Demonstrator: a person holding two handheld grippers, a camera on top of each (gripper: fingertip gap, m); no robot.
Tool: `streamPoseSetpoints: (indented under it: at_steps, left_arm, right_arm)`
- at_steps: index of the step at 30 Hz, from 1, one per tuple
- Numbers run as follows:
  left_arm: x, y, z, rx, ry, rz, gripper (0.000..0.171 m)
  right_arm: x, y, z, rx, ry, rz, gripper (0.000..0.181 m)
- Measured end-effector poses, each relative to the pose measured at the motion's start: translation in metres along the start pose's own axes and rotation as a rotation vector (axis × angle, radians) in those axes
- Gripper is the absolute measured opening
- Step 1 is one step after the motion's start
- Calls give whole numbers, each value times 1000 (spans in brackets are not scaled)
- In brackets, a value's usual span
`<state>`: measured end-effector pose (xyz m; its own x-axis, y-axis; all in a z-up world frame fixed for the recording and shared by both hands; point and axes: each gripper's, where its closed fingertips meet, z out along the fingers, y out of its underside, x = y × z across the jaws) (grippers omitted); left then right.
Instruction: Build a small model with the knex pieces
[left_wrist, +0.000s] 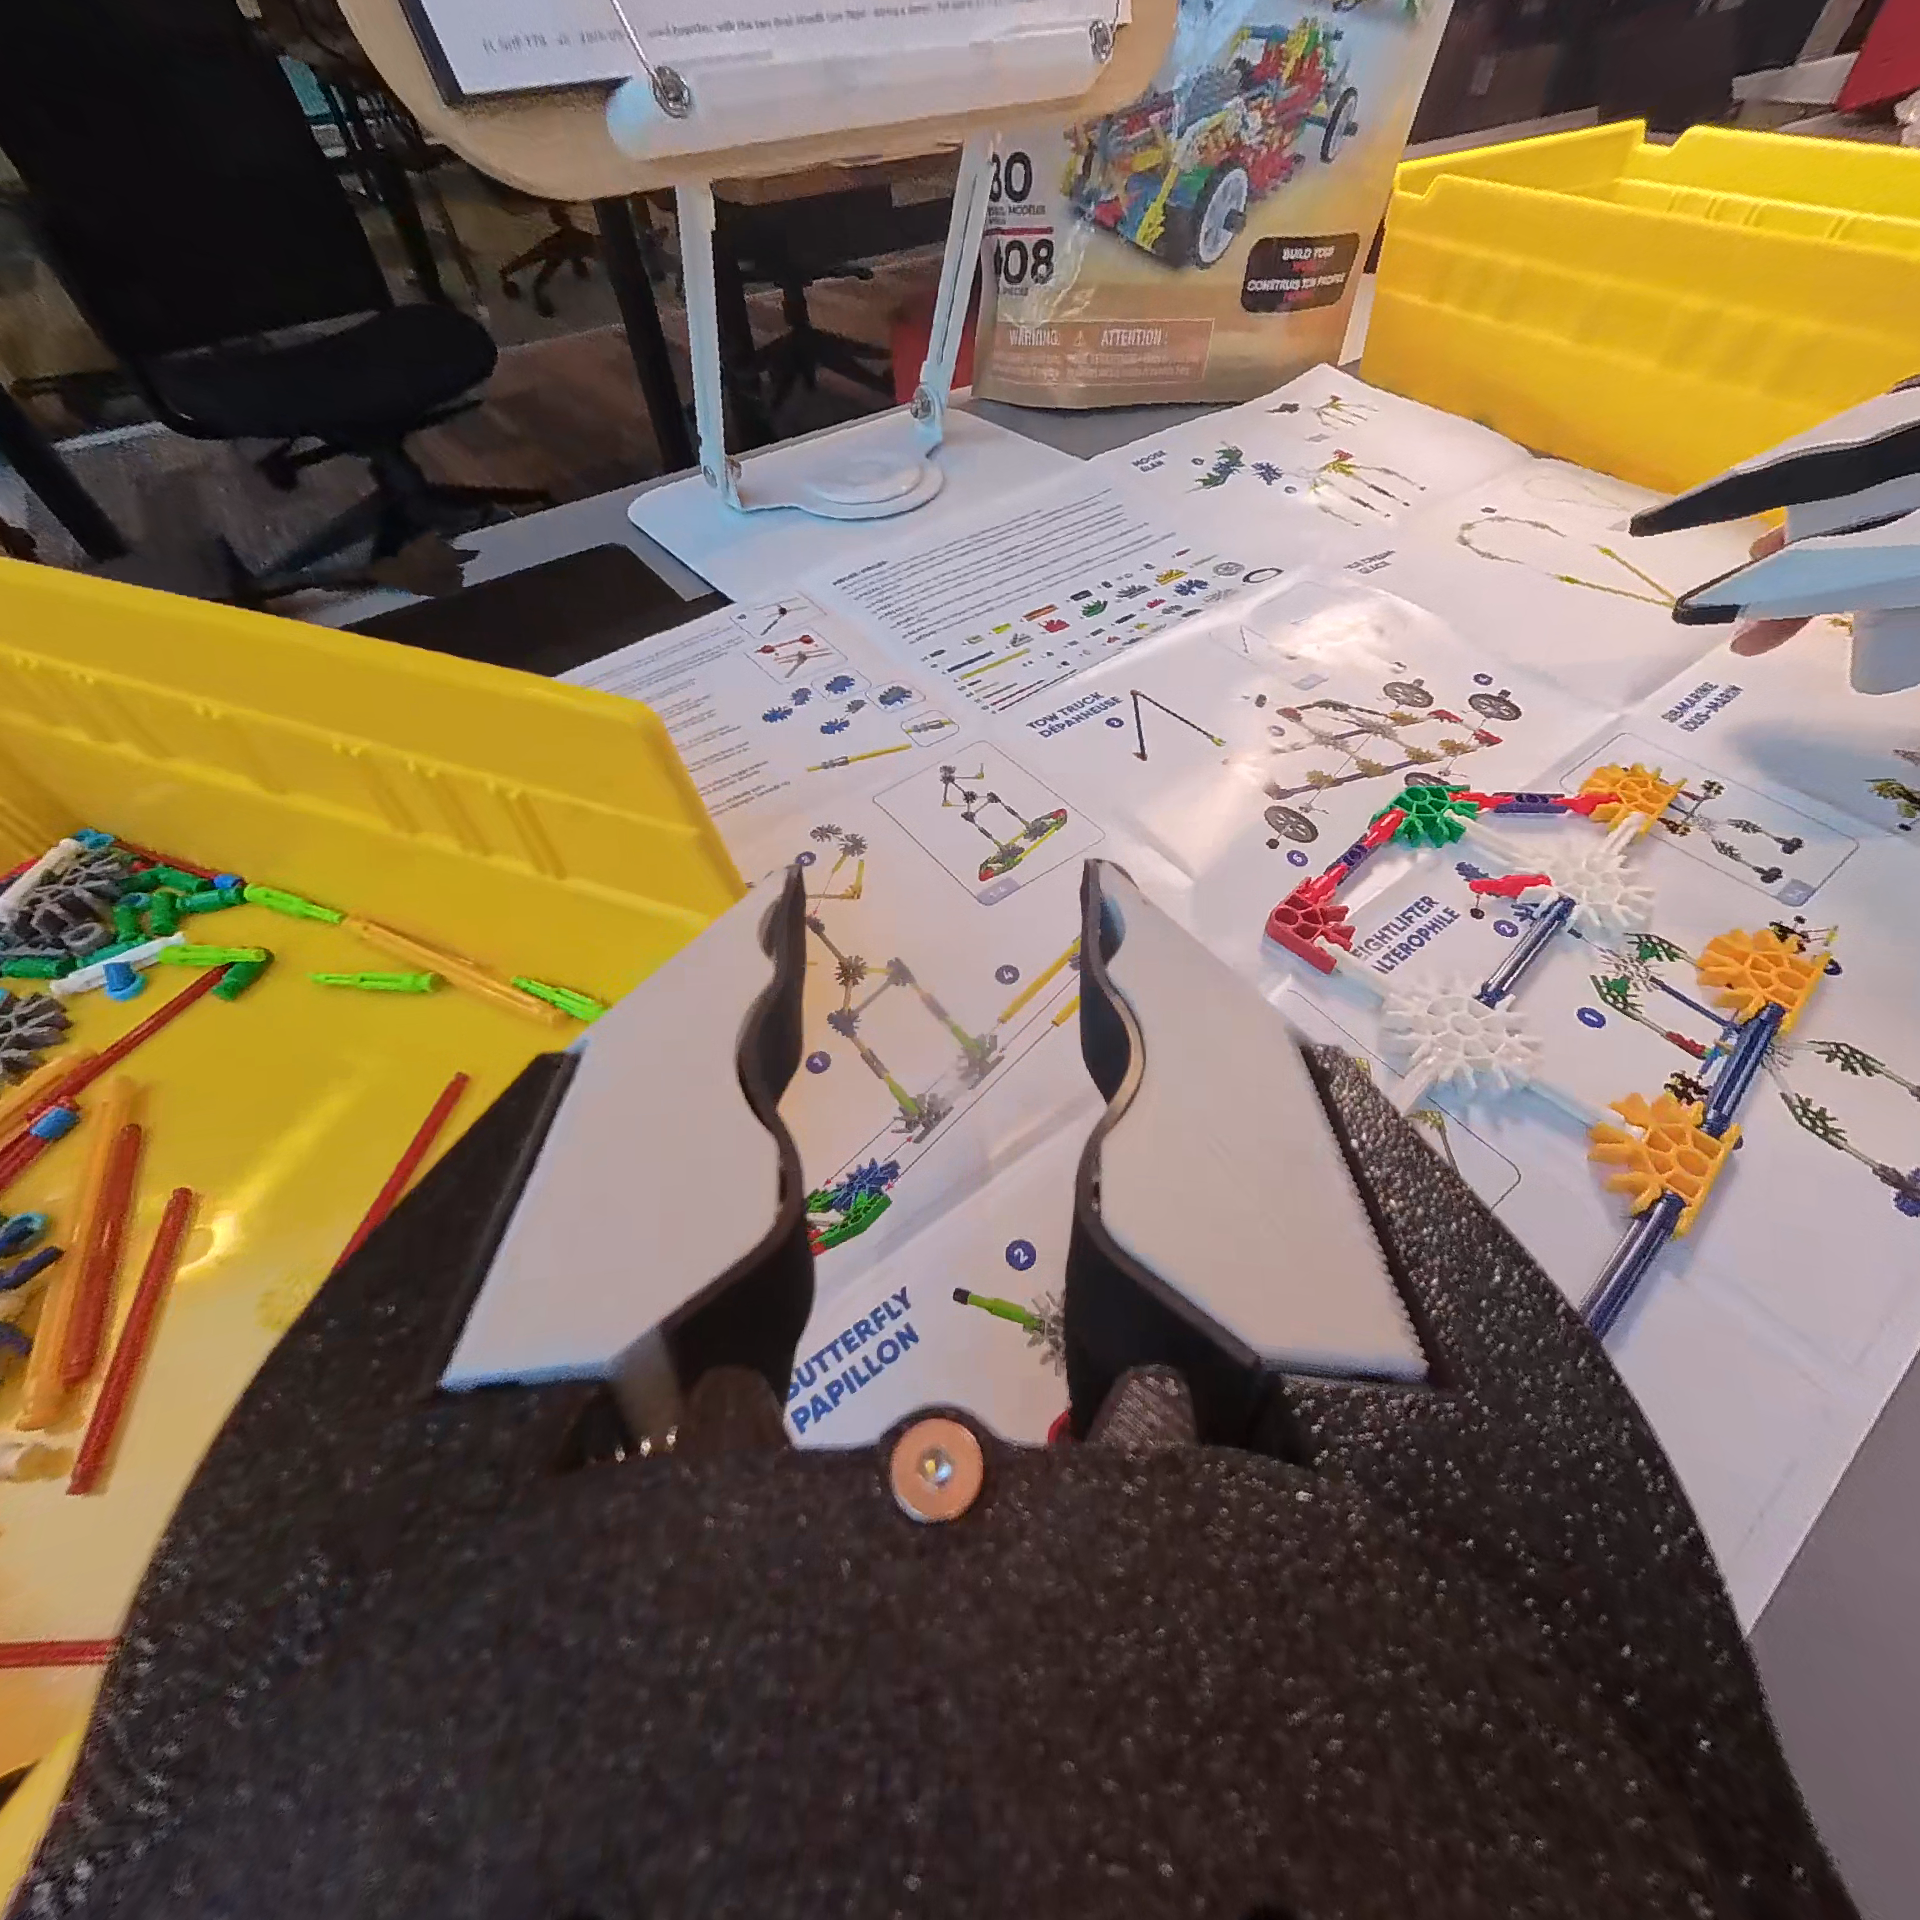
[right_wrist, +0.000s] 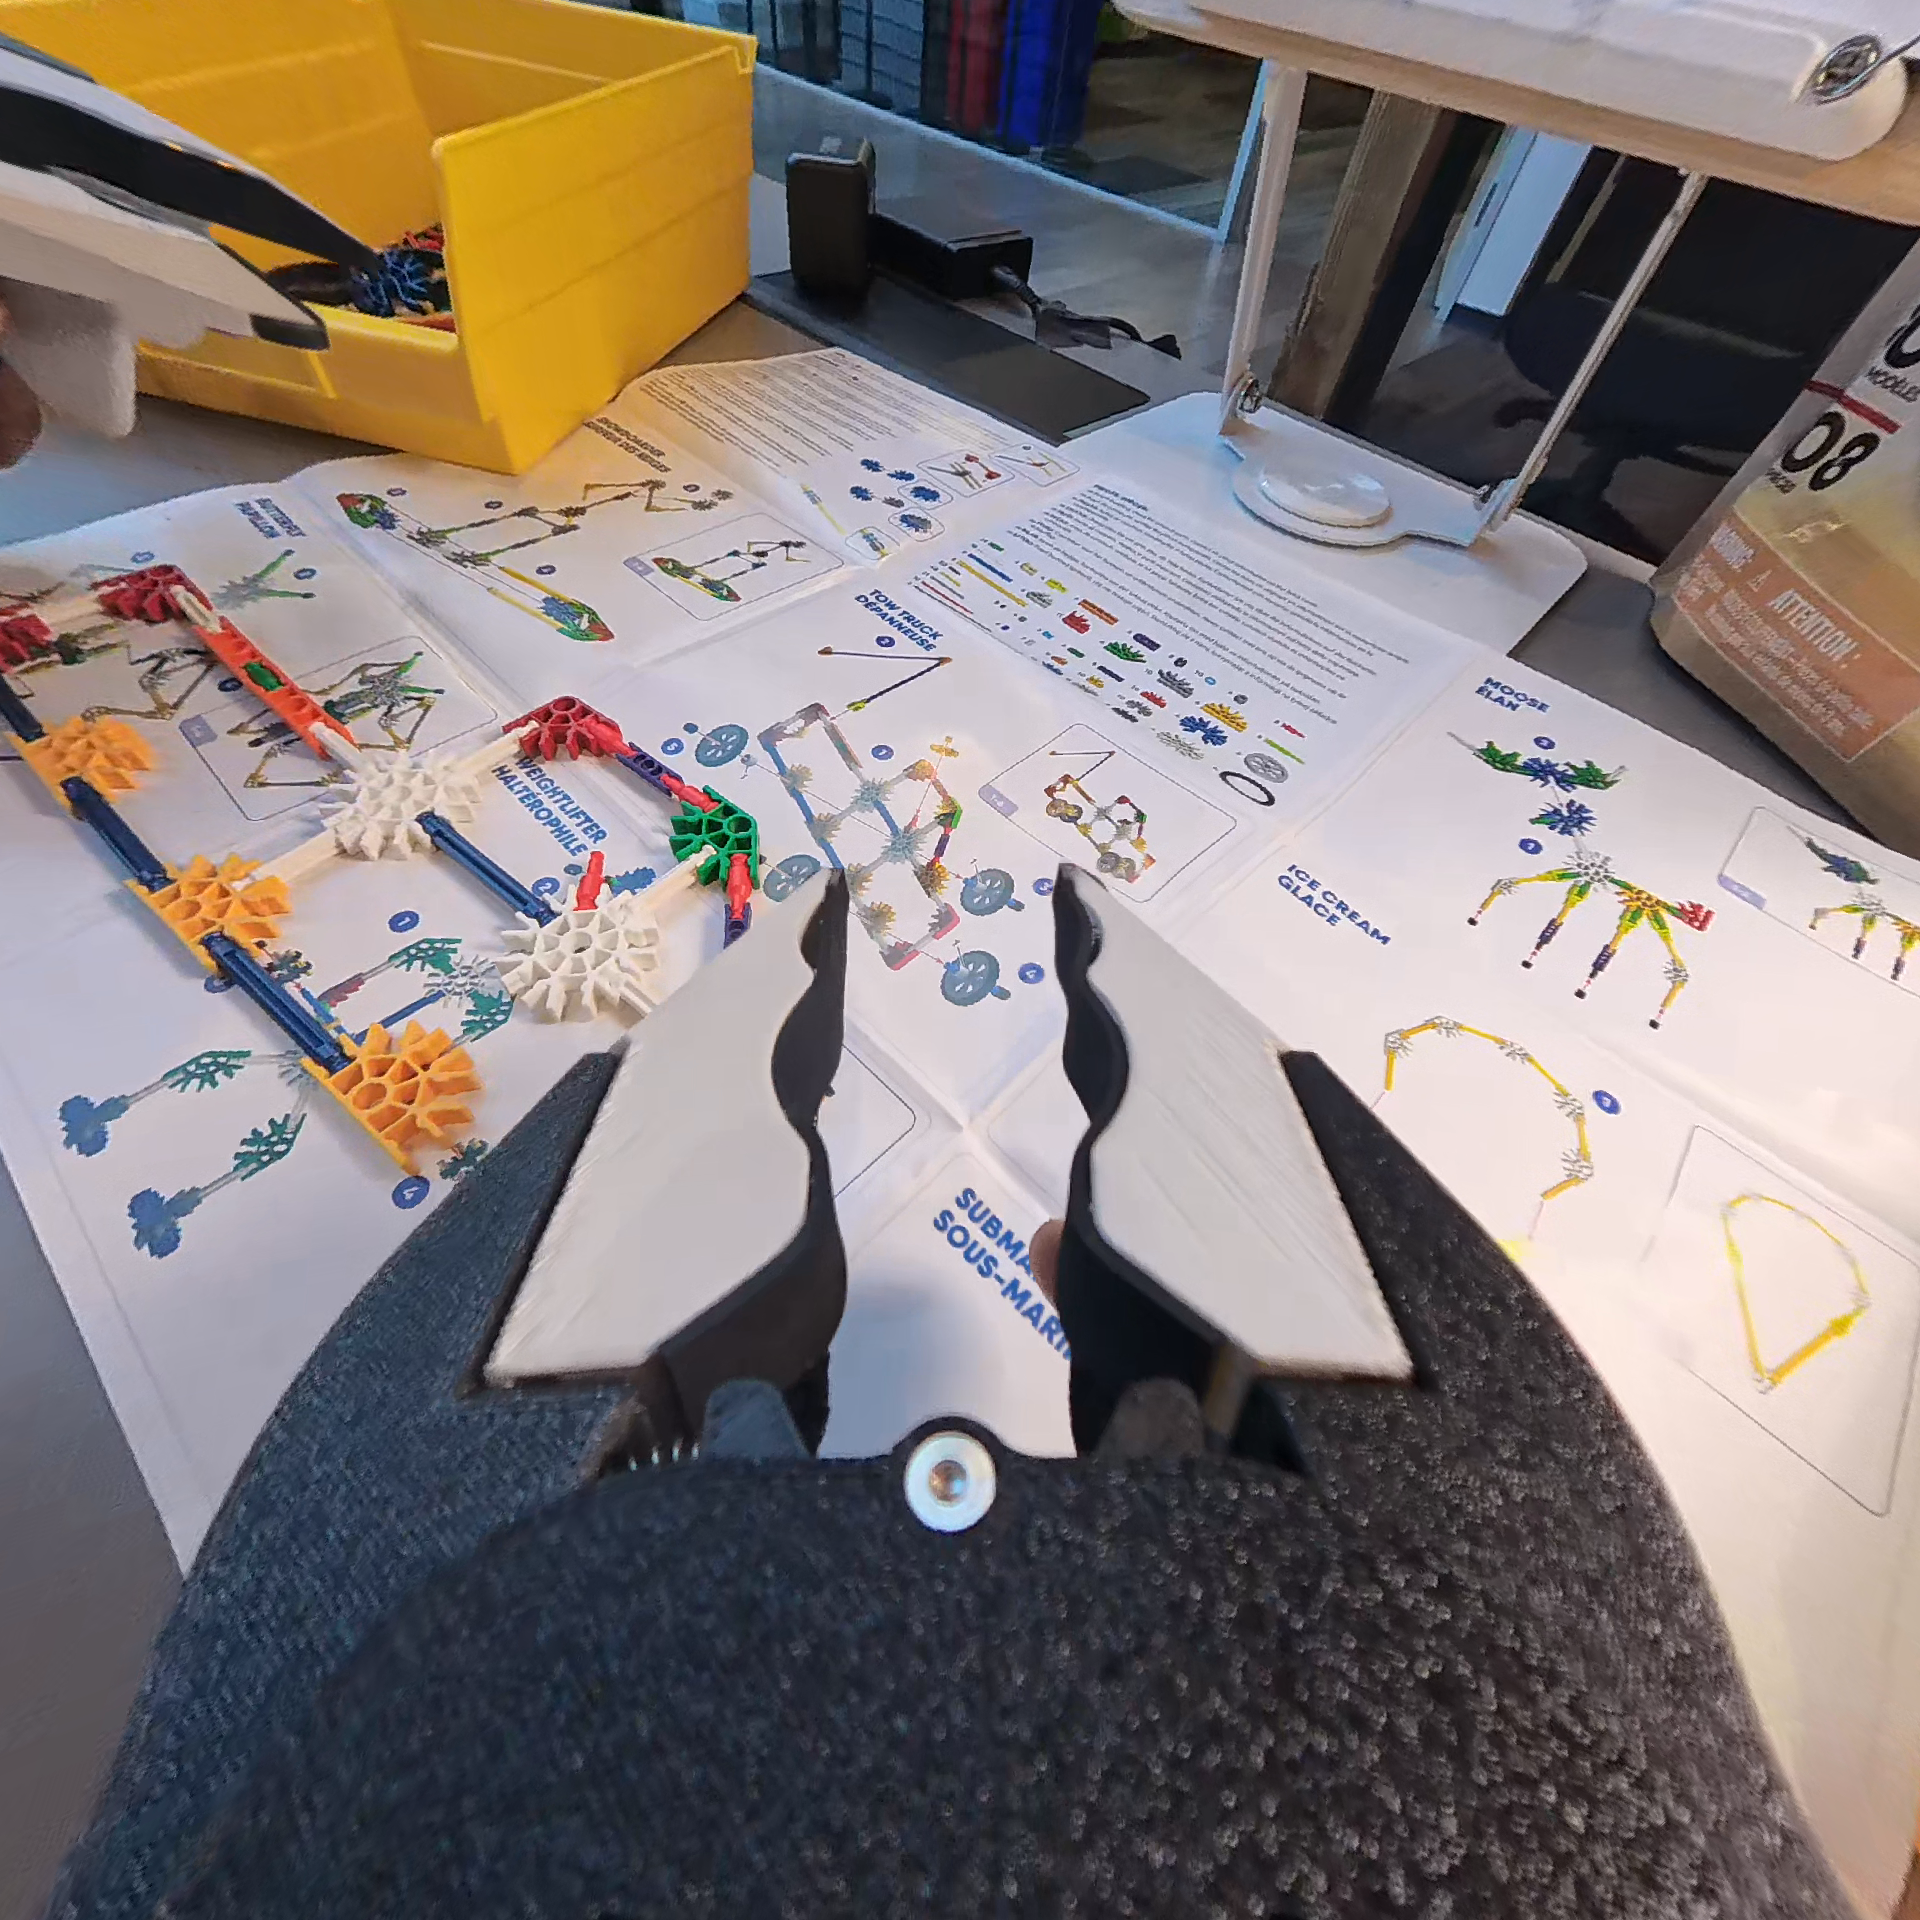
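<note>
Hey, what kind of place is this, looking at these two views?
Probably an office or lab workbench set up for toy building: a yellow parts bin of rods, an unfolded instruction sheet under a half-built model, and office chairs behind.

the left gripper (left_wrist: 940, 899) has 2 white wedge-shaped fingers (left_wrist: 644, 1132) lined with wavy black pads, set in a speckled black grainy body with 1 silver screw (left_wrist: 935, 1470) at its centre. the right gripper (right_wrist: 940, 883) looks the same: white fingers (right_wrist: 1226, 1132), black pads, silver screw (right_wrist: 948, 1481).
</note>
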<state>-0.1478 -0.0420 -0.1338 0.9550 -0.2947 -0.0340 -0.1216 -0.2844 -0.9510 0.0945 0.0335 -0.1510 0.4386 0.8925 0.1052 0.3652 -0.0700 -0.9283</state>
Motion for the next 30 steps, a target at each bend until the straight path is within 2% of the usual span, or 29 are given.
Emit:
streamPoseSetpoints:
  at_steps: [16,20,24,27,30]
  left_arm:
    - [9,10,3,-50,81,8,48]
    - [26,20,-4,-129,220,69,45]
    - [59,57,-24,-309,472,161,39]
    - [67,77,-31,-404,522,231,39]
    - [65,88,-29,-455,497,276,26]
  right_arm:
    - [4,2,0,-6,9,19,31]
    - [4,3,0,-8,12,15,30]
    - [3,4,1,-14,11,9,29]
    - [2,4,1,-16,10,2,29]
    - [1,4,1,-16,7,-2,28]
